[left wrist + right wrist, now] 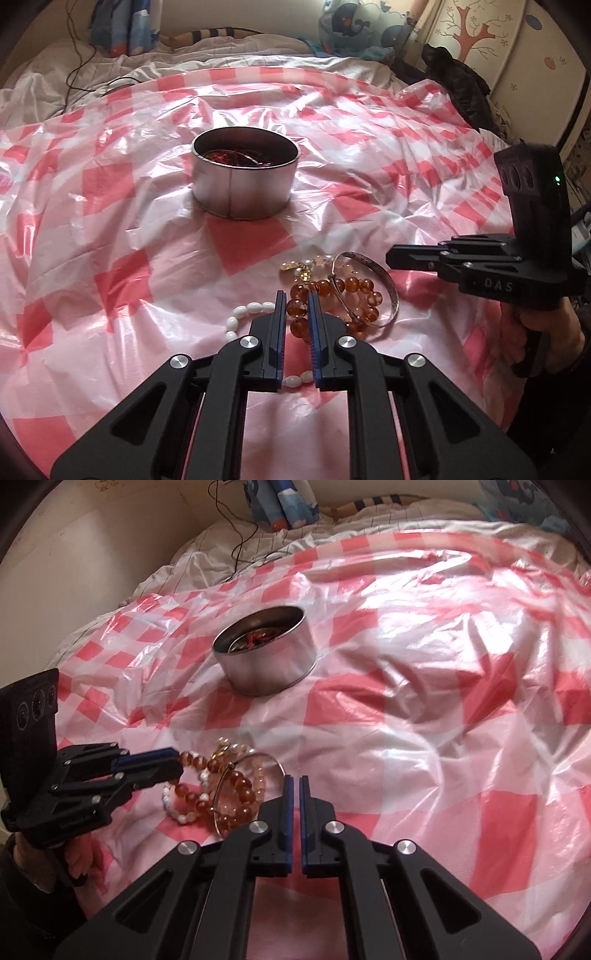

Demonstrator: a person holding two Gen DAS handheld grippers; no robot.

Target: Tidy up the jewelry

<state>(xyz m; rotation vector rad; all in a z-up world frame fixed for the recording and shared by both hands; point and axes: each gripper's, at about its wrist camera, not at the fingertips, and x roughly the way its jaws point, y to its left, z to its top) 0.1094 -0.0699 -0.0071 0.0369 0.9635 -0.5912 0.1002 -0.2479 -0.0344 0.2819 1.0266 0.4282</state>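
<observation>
A pile of jewelry lies on the checked plastic sheet: an amber bead bracelet [332,291], a white bead bracelet [247,312], a silver bangle [384,280] and a pale pink bead piece [306,266]. My left gripper [297,301] is shut on the amber bead bracelet [192,760], its fingers around beads at the pile's left side. My right gripper [294,781] is shut and empty, just right of the pile [229,786]. A round metal tin [245,173] holding jewelry stands farther back; it also shows in the right wrist view [267,653].
The pink-and-white checked sheet [110,221] covers a bed with crumpled white bedding [55,81] behind. A dark garment [458,77] lies at the far right by a cupboard. A black cable [240,542] trails over the bedding.
</observation>
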